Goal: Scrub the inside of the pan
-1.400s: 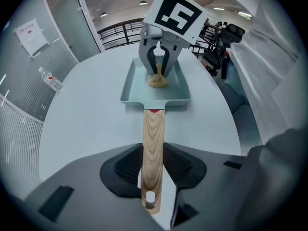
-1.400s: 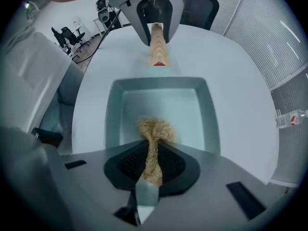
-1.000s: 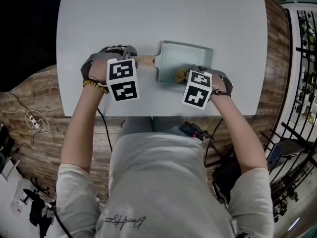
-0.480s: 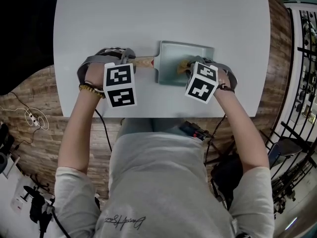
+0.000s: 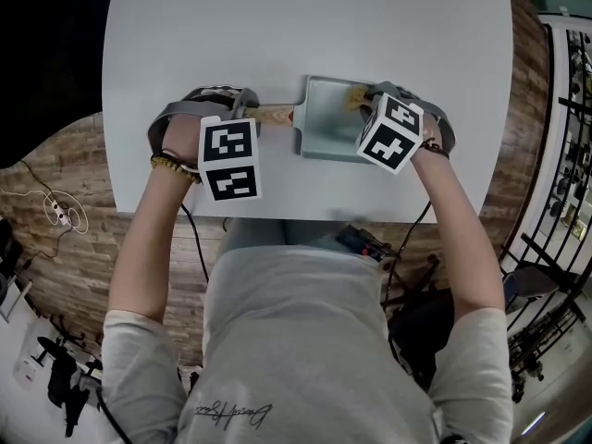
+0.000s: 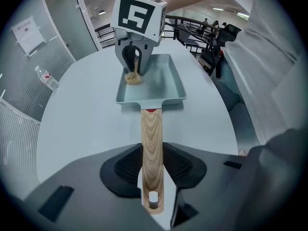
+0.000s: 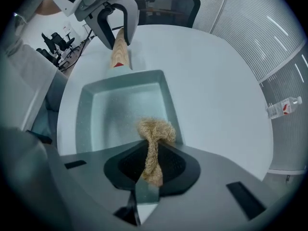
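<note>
A pale teal rectangular pan [image 5: 326, 126] with a wooden handle [image 5: 274, 115] lies on the grey round table [image 5: 277, 26]. My left gripper [image 5: 252, 115] is shut on the handle, which runs between its pads [image 6: 121, 166] in the left gripper view. My right gripper [image 5: 363, 100] is shut on a tan fibre scrubber [image 5: 355, 94] at the pan's far wall. In the right gripper view the scrubber [image 7: 156, 130] hangs from the gripper [image 7: 151, 165] and rests on the pan's floor [image 7: 120, 109] by its right wall. The left gripper view shows the scrubber [image 6: 134, 78] in the pan's far left corner.
A small water bottle [image 7: 281, 108] lies on the table beyond the pan. The table's near edge [image 5: 277, 213] is close to both hands. An office chair [image 7: 163, 1] and metal railings [image 5: 564, 109] stand around the table. A cable [image 5: 55, 213] lies on the wooden floor.
My right gripper has carried the scrubber from the pan's near side across to its far wall. The left gripper has kept its hold on the handle and the pan has barely moved.
</note>
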{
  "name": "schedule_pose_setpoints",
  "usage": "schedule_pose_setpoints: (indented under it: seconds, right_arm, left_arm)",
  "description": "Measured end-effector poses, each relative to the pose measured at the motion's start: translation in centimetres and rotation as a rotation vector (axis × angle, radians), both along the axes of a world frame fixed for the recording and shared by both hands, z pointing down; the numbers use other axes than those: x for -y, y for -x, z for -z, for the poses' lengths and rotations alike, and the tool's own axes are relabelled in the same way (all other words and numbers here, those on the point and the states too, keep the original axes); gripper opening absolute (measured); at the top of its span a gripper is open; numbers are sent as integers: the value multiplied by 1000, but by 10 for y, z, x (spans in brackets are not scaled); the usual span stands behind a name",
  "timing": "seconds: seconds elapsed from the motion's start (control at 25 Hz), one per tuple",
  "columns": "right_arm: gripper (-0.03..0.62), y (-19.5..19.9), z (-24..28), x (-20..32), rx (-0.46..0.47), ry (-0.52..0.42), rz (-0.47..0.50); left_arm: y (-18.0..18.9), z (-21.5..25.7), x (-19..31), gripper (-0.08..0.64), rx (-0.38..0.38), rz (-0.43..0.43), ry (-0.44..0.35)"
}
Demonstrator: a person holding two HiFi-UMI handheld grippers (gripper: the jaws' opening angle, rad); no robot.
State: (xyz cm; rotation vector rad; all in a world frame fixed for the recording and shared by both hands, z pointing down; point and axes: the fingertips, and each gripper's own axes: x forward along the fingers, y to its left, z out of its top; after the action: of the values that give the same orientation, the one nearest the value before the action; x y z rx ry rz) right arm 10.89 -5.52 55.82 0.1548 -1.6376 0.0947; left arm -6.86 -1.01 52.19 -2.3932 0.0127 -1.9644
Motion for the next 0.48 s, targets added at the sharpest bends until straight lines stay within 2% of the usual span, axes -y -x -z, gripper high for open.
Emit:
schedule_pose_setpoints:
  seconds: [0.08,0.16,0.48]
  right_arm:
    - [72,2,0,-1,2,-38,12]
    - [72,1,-2,-7,-7,-37,21]
    - [71,-2,-3,-52,-25,139,11]
  left_arm:
    - [1,-1,1,139,0,9,-5]
    - [2,-3,2,139,4,13,-9]
    - [5,-6,11,140,21,3,-21]
